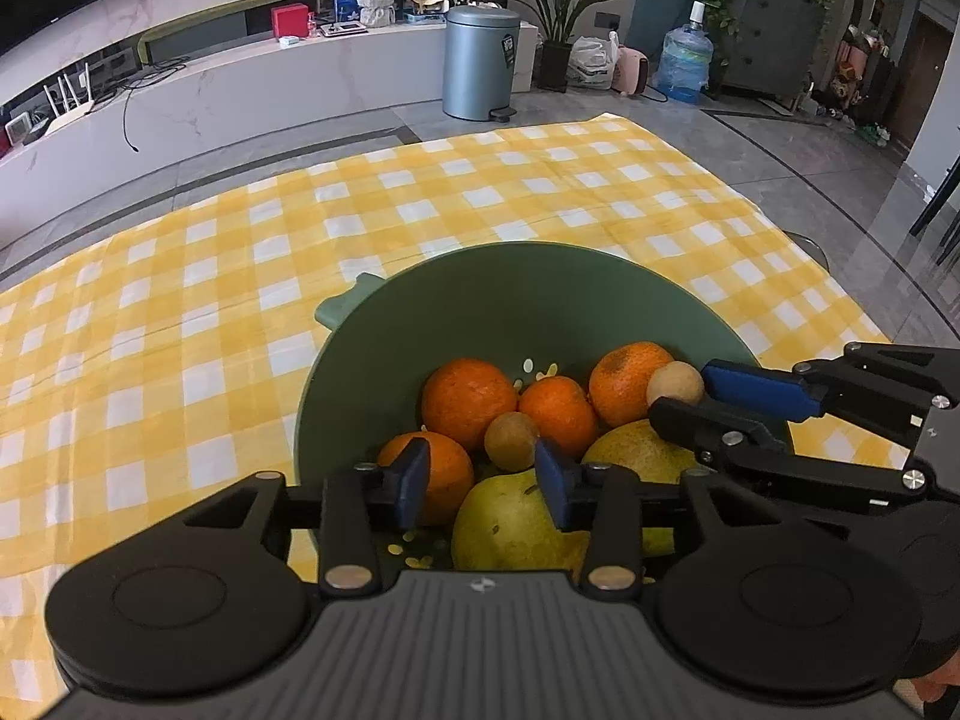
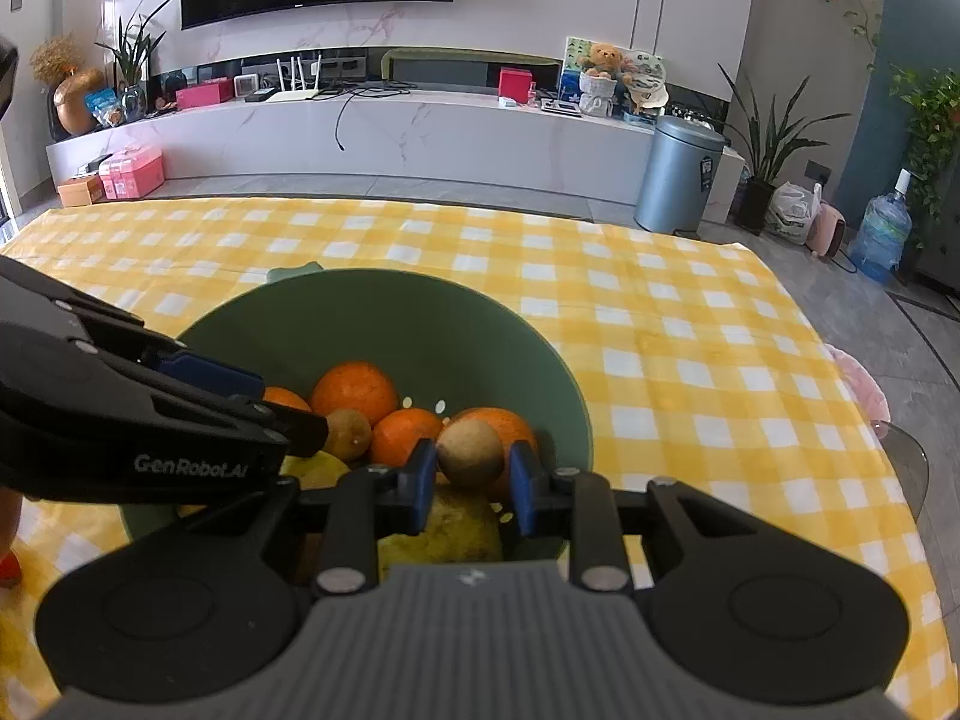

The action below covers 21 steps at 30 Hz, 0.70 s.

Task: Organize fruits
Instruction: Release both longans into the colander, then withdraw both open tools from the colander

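A green bowl (image 1: 540, 288) (image 2: 384, 324) on the yellow checked cloth holds several oranges (image 1: 468, 399), two yellow-green pears (image 1: 510, 525) and small brown longans. My left gripper (image 1: 483, 480) hangs open over the bowl's near side, with one longan (image 1: 510, 441) just beyond its fingertips. My right gripper (image 2: 471, 483) stands over the bowl with its blue pads on either side of a second longan (image 2: 469, 455) (image 1: 675, 383), a small gap showing on each side. The right gripper also shows in the left wrist view (image 1: 690, 396), and the left gripper shows in the right wrist view (image 2: 300, 414).
The checked cloth (image 1: 240, 300) covers the table around the bowl. Beyond the table's far edge stand a grey pedal bin (image 1: 480, 60), a potted plant (image 1: 558, 18), a water bottle (image 1: 684, 60) and a long white TV bench (image 2: 360, 132).
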Available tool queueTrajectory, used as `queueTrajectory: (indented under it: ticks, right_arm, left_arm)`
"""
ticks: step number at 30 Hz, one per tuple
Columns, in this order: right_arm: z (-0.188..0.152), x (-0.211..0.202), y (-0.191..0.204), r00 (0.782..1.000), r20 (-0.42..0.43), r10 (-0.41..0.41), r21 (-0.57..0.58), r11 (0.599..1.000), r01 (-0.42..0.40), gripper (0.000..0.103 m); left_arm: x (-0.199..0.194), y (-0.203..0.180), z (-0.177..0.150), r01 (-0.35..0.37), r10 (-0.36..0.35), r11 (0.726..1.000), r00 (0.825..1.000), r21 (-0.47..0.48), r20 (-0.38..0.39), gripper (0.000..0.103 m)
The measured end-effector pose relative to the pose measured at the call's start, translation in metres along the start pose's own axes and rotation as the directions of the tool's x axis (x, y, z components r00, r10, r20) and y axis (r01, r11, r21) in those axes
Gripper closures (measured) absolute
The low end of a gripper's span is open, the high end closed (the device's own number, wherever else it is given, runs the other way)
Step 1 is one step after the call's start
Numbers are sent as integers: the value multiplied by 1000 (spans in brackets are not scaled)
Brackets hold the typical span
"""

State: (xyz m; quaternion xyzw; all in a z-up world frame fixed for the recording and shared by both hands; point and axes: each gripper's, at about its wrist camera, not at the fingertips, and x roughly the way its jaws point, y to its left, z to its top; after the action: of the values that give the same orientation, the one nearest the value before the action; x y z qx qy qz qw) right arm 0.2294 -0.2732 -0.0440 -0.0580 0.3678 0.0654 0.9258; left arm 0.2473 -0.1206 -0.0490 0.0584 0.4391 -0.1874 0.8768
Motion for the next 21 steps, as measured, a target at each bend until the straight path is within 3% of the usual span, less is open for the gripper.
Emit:
queueTrajectory:
  ticks: [4, 8, 14, 17, 21]
  right_arm:
    - [1, -4, -3, 1000, 4, -6, 11, 1000, 6, 72]
    - [2, -12, -7, 1000, 13, -8, 35, 999, 7, 63]
    - [1, -39, -9, 997, 65, -29, 103, 994, 23, 47]
    - [-6, -56, -1, 995, 90, -30, 133, 991, 17, 47]
    - [-20, -77, 15, 993, 115, -9, 171, 985, -11, 47]
  left_arm:
    - [-7, -1, 1, -18, 18, 1000, 1000, -6, 17, 50]
    - [-21, -1, 5, -42, 43, 999, 998, -9, 39, 42]
    - [-55, 1, 2, -23, 24, 1000, 995, -13, 95, 33]
    - [-75, 0, -5, -7, 5, 1000, 995, 13, 103, 33]
    - [-98, -2, -19, -42, 38, 998, 995, 43, 91, 33]
